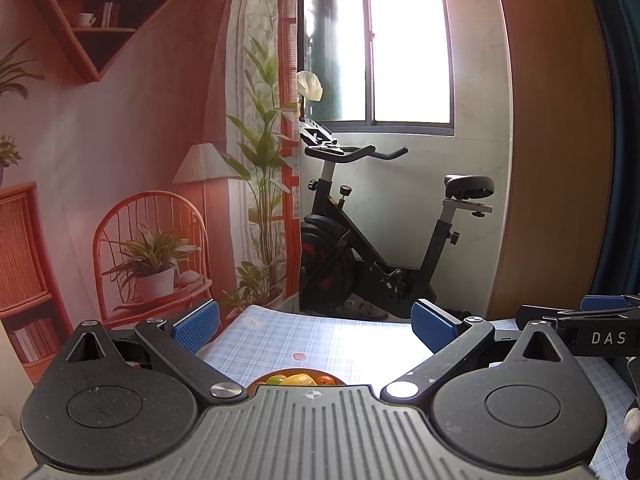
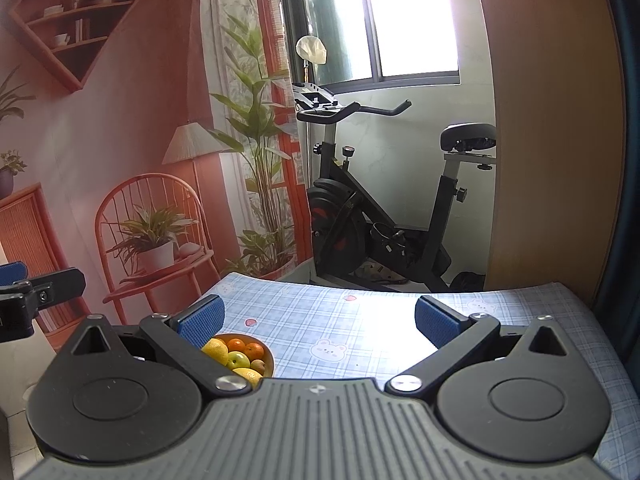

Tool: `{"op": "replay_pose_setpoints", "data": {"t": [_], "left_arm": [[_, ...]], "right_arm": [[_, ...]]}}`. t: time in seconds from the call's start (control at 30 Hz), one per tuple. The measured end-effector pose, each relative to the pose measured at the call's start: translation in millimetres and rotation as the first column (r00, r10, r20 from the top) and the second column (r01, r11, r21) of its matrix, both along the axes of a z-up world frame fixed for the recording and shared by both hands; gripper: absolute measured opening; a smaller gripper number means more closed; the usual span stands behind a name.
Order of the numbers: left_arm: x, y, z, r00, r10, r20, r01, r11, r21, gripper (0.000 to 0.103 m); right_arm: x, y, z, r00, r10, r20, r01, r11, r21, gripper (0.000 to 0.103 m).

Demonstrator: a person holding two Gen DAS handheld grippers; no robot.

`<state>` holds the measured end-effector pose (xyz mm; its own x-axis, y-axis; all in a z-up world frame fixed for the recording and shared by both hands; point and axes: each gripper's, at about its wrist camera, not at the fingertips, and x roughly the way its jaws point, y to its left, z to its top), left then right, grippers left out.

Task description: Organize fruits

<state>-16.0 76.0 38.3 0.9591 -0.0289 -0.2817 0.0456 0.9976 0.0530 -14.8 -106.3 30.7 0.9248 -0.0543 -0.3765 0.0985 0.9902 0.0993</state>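
An orange bowl (image 2: 269,354) holds several fruits: lemons (image 2: 214,349), oranges (image 2: 254,349) and a green apple (image 2: 237,359). It sits on the blue plaid tablecloth (image 2: 360,332), near my right gripper's left finger. My right gripper (image 2: 318,320) is open and empty above the table. My left gripper (image 1: 314,326) is open and empty too, with the bowl (image 1: 298,379) just past its body, mostly hidden. The right gripper (image 1: 580,322) shows at the right edge of the left wrist view, and the left gripper (image 2: 24,288) shows at the left edge of the right wrist view.
The table's far edge (image 2: 320,282) faces an exercise bike (image 2: 380,208) under a window. A printed backdrop (image 2: 120,160) with chair and plants hangs at the left. A wooden panel (image 2: 552,140) stands at the right.
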Motion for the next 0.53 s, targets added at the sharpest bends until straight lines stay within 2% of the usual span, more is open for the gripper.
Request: {"op": "replay_pose_setpoints", "data": {"t": [0.53], "left_arm": [[1.0, -1.2, -1.4, 1.0, 0.026, -0.015, -0.026, 1.0, 0.012, 0.103]], "right_arm": [[-2.8, 0.5, 1.1, 1.0, -0.003, 0.013, 0.003, 1.0, -0.006, 0.103]]}}
